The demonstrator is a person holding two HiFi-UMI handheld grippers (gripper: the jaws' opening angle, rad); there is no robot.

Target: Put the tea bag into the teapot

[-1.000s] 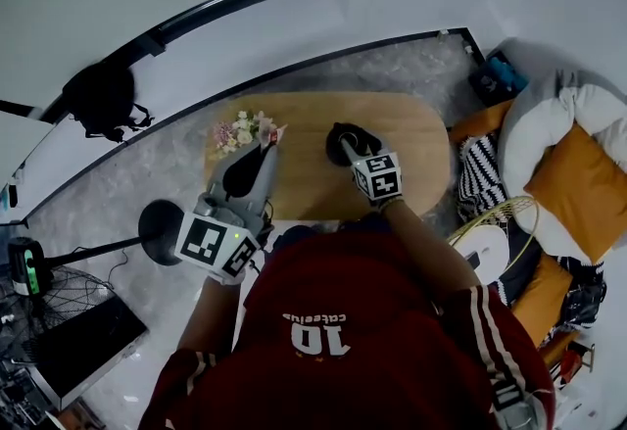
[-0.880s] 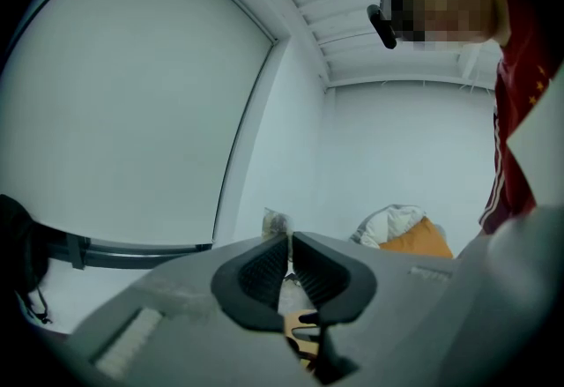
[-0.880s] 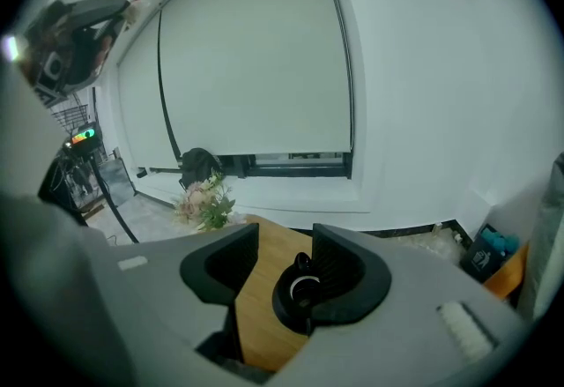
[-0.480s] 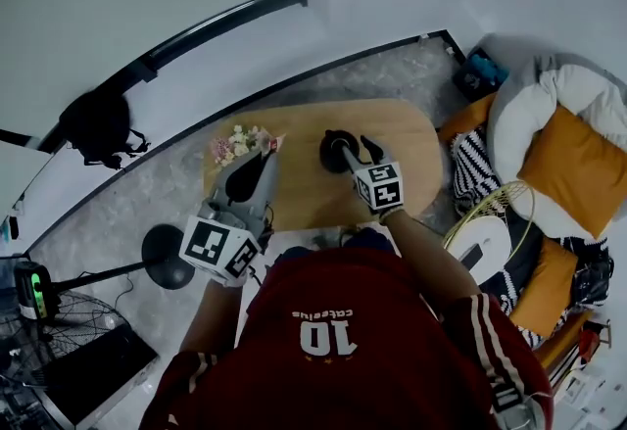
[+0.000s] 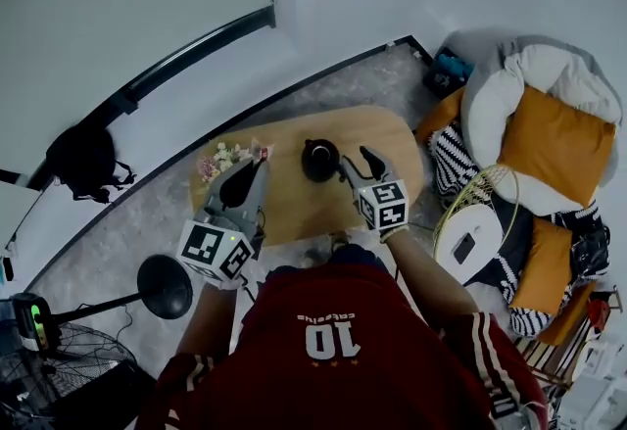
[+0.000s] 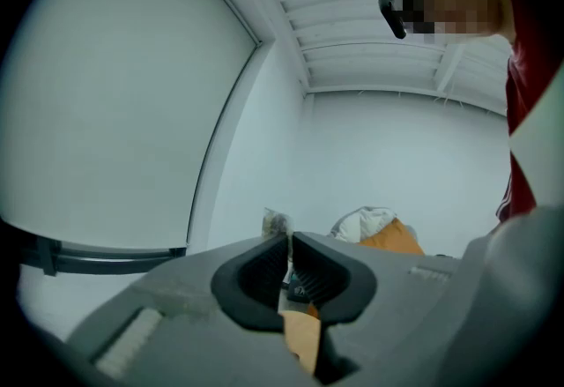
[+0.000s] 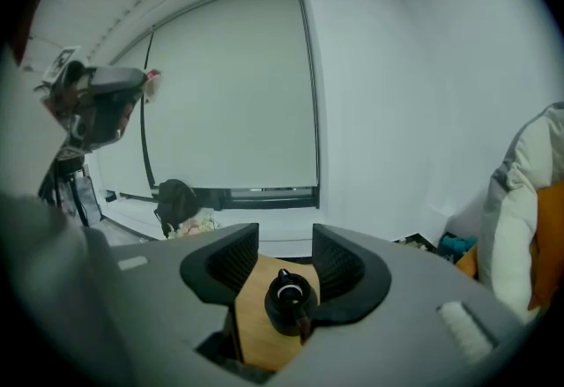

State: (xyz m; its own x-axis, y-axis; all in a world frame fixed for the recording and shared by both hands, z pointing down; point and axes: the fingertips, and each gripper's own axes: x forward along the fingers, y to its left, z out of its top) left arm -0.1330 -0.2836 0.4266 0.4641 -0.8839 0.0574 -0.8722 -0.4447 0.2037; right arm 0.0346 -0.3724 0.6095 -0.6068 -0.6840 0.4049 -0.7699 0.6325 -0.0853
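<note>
A black teapot (image 5: 318,159) stands on the oval wooden table (image 5: 377,139), with a knob showing on its top. My right gripper (image 5: 356,162) hovers just right of it, open and holding nothing. In the right gripper view the teapot (image 7: 286,299) shows low between the spread jaws of the right gripper (image 7: 286,244). My left gripper (image 5: 257,164) hangs over the table's left part, shut on a small tea bag (image 5: 261,152). In the left gripper view the tea bag (image 6: 276,222) pokes up above the pinched jaws of the left gripper (image 6: 290,242).
A small bunch of flowers (image 5: 216,164) lies at the table's left end. White and orange cushions (image 5: 544,124) and a round white side table (image 5: 468,244) are at the right. A black lamp base (image 5: 165,286) and a black bag (image 5: 83,159) sit on the floor at the left.
My right gripper has drawn back from the teapot toward me and now stands open beside it. The left gripper has kept hold of the tea bag. The head camera has shifted.
</note>
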